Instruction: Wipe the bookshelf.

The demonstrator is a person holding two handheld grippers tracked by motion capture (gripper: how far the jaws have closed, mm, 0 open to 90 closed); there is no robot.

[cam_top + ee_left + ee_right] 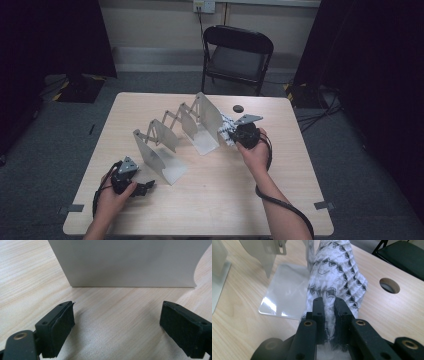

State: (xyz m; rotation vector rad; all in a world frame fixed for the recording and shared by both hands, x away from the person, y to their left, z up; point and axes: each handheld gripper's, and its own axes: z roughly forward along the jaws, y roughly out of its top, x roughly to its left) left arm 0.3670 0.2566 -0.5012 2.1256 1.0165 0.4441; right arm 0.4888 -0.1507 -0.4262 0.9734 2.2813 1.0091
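White-and-black knit cloth (pixel 337 272) against metal rack (pixel 170 135)

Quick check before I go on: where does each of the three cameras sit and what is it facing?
High view: above the person's side, looking forward and down on the table; both forearms, left gripper, right gripper.
Left gripper view: low over the table, facing a plate of the folding rack; its open jaws.
Right gripper view: rides that gripper, facing the patterned cloth its jaws clamp.
Shared: rack and cloth appear in the high and right gripper views.

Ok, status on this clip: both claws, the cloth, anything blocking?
Left claw open, low over table, facing rack panel. Right claw shut on patterned cloth, beside the rack's far end. Nothing blocking.
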